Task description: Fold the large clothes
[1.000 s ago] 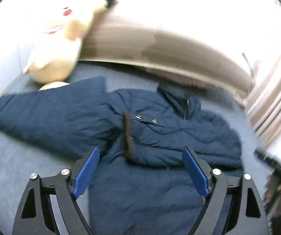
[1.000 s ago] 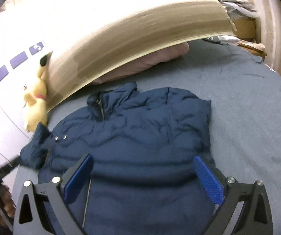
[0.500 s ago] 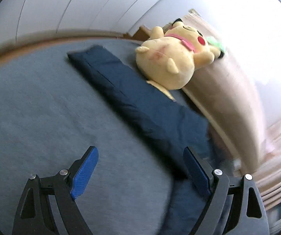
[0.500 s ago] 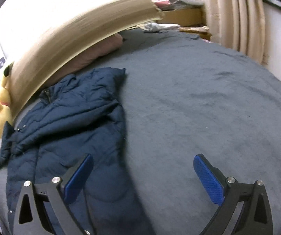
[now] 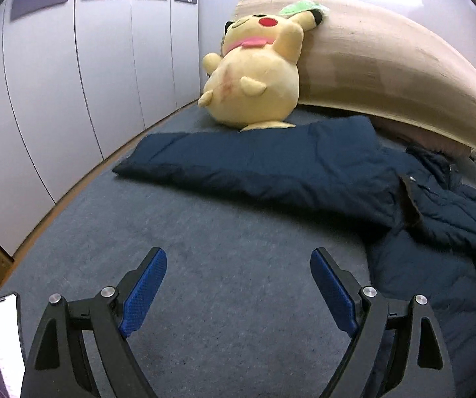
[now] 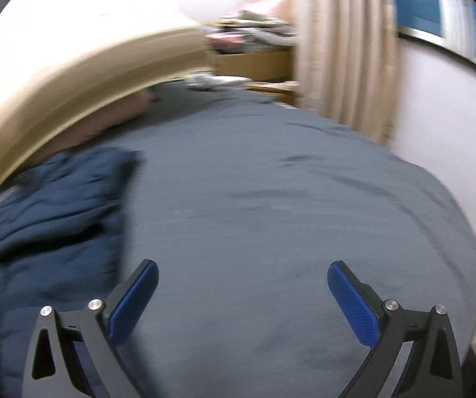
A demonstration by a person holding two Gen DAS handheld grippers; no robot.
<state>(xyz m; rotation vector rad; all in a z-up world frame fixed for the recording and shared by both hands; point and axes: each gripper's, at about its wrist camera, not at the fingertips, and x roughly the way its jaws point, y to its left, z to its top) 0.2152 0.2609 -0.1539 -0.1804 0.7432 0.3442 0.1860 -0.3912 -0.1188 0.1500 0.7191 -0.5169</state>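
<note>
Reaching for the padded jacket's sleeve
Both claws gape empty; left gripper point(image 5: 238, 293) must take sleeve point(image 5: 254, 162) at twelve o'clock, right gripper point(image 6: 242, 298) idle.

Both tongs have swung apart off the jacket point(image 5: 437, 219) over bare bedding.

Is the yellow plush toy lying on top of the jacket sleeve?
No, the plush toy leans on the headboard behind the sleeve.
</note>
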